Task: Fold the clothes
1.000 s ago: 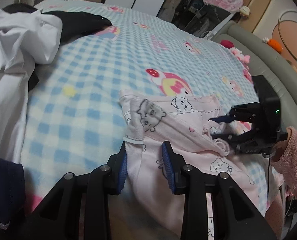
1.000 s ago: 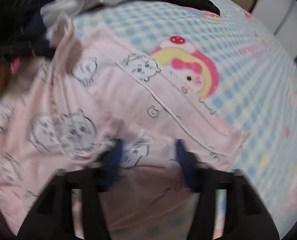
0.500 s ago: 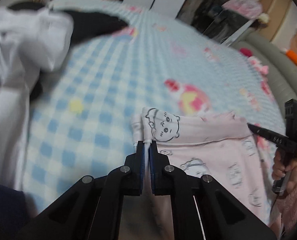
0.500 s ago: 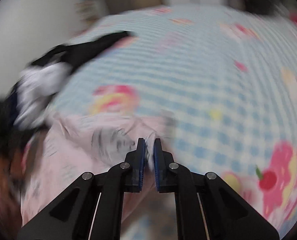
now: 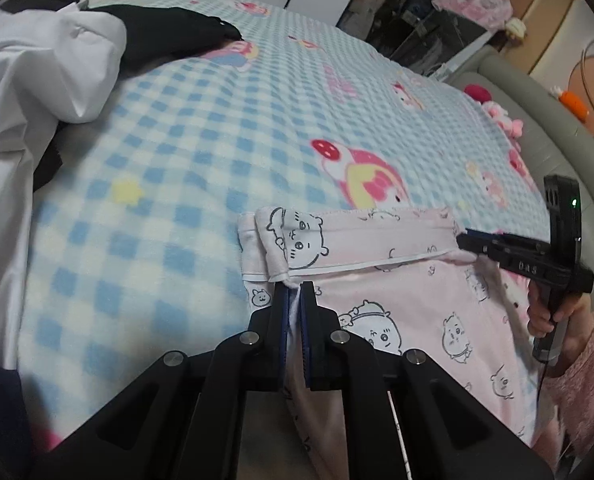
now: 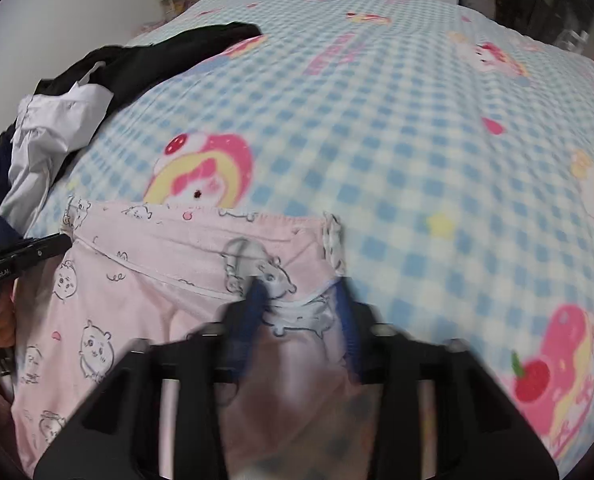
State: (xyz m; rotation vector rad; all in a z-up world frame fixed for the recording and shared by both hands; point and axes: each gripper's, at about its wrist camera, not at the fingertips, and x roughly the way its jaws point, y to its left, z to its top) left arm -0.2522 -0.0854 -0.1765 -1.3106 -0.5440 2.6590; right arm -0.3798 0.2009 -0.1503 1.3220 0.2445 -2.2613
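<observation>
Both cameras sit low and close, each looking forward along its own tool across the bed. The left view faces toward the headboard side, with the right tool at its right edge. The right view shows the left tool at its left edge. Both share the pink pyjamas and the clothes pile.

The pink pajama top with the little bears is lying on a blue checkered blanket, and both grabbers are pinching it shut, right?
Almost. The pink pajama top does lie on the blue checkered blanket, and the left gripper is pinched shut on its edge. But the right wrist view shows the right gripper with its jaws spread apart over the cloth, so it is open, not pinching.
</observation>
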